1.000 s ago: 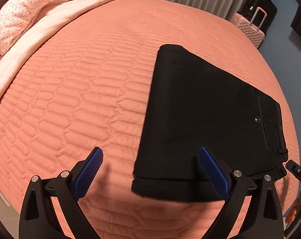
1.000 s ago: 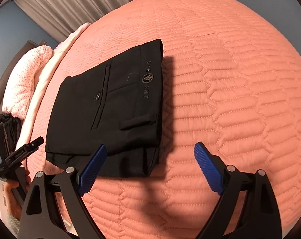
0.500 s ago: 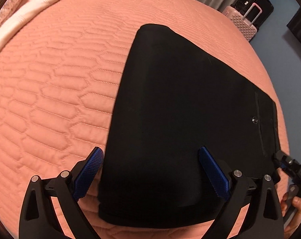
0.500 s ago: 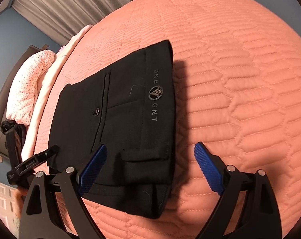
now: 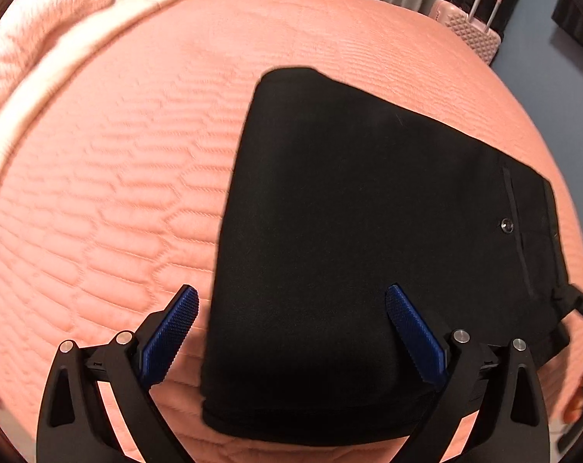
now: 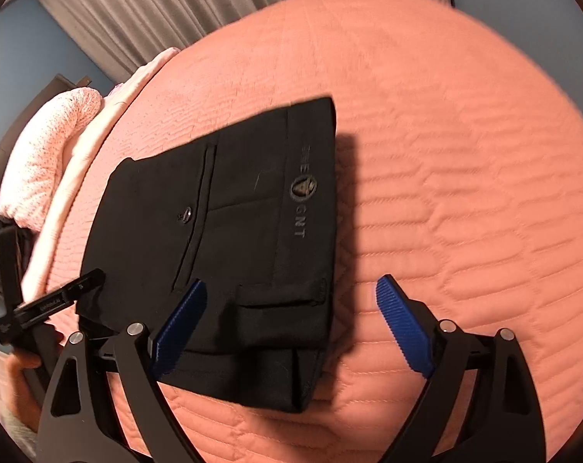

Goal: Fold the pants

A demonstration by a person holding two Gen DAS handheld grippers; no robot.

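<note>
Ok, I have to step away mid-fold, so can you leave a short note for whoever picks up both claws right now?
Left claw: open, holding nothing, above the plain end of the pants.
Right claw: open, holding nothing, above the waistband corner near the belt loop.
Pants: black, lying flat on the orange quilted bed as a compact rectangle, back pocket and printed logo facing up.
Done: looks folded into layers.
Left: probably one more fold or a final tidy; neither claw has gripped the cloth.

A home bedroom: a bed under a quilted salmon coverlet (image 5: 117, 193), grey curtains (image 6: 144, 11), a pink suitcase (image 5: 472, 31).
</note>
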